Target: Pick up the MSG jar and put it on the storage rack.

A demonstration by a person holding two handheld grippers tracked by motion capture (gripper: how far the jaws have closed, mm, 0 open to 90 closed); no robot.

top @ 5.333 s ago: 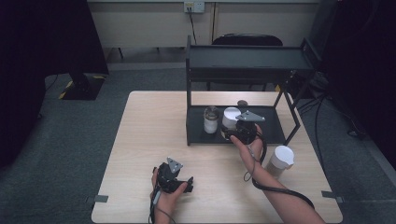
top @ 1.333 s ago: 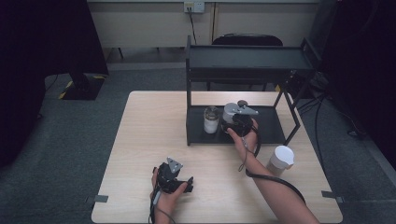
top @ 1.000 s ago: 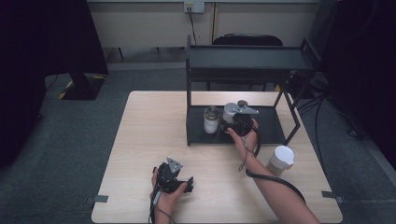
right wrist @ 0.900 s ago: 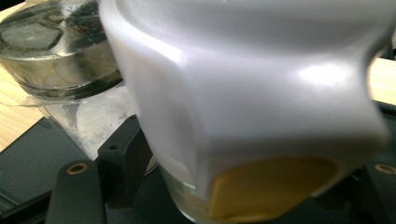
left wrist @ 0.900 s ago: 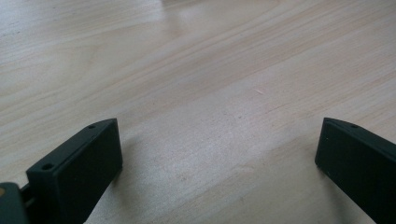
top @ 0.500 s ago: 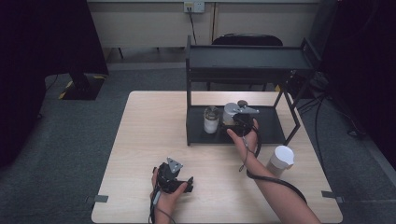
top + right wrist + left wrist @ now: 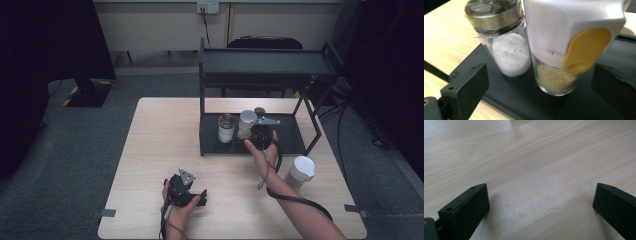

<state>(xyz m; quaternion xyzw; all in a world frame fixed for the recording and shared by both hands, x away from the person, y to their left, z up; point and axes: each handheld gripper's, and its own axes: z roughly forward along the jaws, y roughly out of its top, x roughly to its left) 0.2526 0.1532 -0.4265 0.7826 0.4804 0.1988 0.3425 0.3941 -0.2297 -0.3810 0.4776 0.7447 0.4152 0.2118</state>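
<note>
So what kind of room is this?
Probably an office or lab set up for recording: a plain wooden table on grey carpet, a wall socket, and a black shelf rack holding spice jars.

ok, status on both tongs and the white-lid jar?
Right tongs just opened, jar released, standing on rack shelf. Left tongs open, idle over table. Salt shaker close beside.

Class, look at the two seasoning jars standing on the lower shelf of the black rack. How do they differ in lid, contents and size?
The metal-lidded shaker has a round silver cap, while the white-capped jar has a blocky white plastic cap with a yellow flip tab. The metal-lidded shaker holds fine white grains; the white-capped jar holds yellowish-tan granules. In the high view the white-capped jar stands taller. Both are clear-bodied, upright, and stand side by side on the rack's black shelf.
</note>
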